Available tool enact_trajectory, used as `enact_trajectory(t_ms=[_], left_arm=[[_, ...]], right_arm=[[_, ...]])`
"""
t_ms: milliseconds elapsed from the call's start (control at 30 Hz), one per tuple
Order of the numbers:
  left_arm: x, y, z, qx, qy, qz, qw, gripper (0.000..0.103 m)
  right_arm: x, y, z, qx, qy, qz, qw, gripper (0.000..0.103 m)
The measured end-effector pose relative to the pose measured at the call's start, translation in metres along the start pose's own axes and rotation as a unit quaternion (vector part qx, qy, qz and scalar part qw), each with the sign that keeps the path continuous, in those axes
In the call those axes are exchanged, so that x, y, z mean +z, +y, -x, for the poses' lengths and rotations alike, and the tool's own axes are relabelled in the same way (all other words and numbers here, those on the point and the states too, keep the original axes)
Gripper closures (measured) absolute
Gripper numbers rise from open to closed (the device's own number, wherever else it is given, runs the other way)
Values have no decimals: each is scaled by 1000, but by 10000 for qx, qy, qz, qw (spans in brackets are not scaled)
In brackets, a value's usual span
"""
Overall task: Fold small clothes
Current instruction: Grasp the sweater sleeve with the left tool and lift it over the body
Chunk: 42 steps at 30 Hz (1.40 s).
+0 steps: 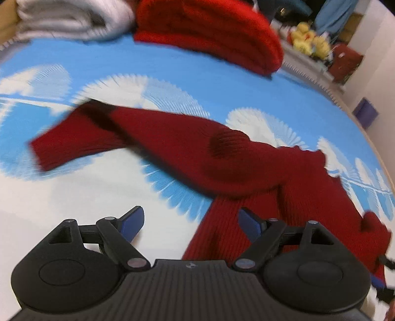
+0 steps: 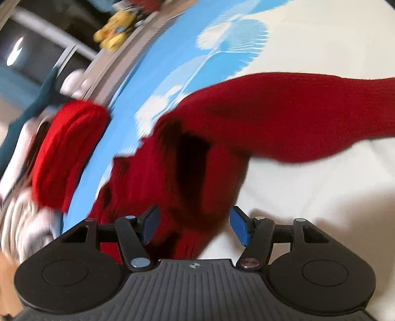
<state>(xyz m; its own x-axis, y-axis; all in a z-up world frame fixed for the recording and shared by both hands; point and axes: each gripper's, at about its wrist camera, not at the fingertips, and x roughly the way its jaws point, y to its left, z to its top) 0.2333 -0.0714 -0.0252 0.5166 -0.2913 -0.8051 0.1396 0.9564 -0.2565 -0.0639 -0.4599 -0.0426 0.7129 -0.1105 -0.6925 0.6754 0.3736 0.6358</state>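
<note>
A dark red knitted sweater (image 1: pixel 187 148) lies crumpled on the blue and white cloth (image 1: pixel 172 74), one sleeve stretched out to the left in the left wrist view. My left gripper (image 1: pixel 190 214) hovers open just above it, with its right blue pad (image 1: pixel 249 224) over the knit and its left pad over white cloth; nothing is between them. In the right wrist view the sweater (image 2: pixel 271 111) fills the middle, a sleeve running off to the right. My right gripper (image 2: pixel 195 211) is open over the sweater's body, with the fabric below the gap and not pinched. Both pictures are blurred.
A folded bright red knit (image 1: pixel 209 32) (image 2: pixel 66 153) and a folded white garment (image 1: pixel 69 17) (image 2: pixel 22 222) lie at the far side of the cloth (image 2: pixel 172 49). Yellow plush toys (image 1: pixel 309 40) (image 2: pixel 113 34) sit beyond the table edge. A purple item (image 1: pixel 365 112) is at the right.
</note>
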Motion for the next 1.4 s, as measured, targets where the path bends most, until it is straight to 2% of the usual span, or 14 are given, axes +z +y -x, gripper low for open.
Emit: enact_trajectory(t_ms=[167,200,233,300,500,600,733,833,900,1100,1267,1333,1367,1400], left_arm=[[47,-19,-80,-145,487,858,9950,18],[56,-24,-88,-100,455,985,9940,28],[63,-28,-89,25,284,1018,9944,37],[75,-33,-78,307,-300,1048,9936,75],[118,20,-36,1340,-1528,1365,9696,103],[126,66,-21,2198,-1817,1437,9476,103],[114,114,-15,1809,-1445,1782,9564,99],[99,104,-21,1292,-1106,1506,9739,73],[92,79,-24,880,-914,1165,9851,64],[71,-22,-50,-457,-327,175,9983,18],[76,-83,-119,139,201,34,9997,17],[81,-94,-133,542,42,146,9984,40],[84,-96,-134,792,-112,95,9967,64],[90,-90,-130,719,-193,181,9971,68]], right_arm=[[20,-5,-29,-37,15,-64,10000,28],[22,-4,-33,-62,-104,75,9999,28],[22,0,-35,-129,-227,227,9994,30],[25,8,-36,-345,-495,546,9967,67],[43,21,-23,-452,-727,824,9929,78],[56,21,-10,-438,-1333,1024,9848,93],[70,16,8,-1496,-2695,1335,9419,100],[86,-20,8,-1021,-1869,44,9771,94],[85,-29,0,-451,-1096,-388,9922,62],[61,10,-16,221,-251,297,9990,19],[41,32,-54,-243,187,913,9954,16],[35,32,-59,-506,-160,1259,9906,24],[34,32,-60,-757,-417,1498,9849,65],[39,30,-60,-855,-475,1596,9823,79]])
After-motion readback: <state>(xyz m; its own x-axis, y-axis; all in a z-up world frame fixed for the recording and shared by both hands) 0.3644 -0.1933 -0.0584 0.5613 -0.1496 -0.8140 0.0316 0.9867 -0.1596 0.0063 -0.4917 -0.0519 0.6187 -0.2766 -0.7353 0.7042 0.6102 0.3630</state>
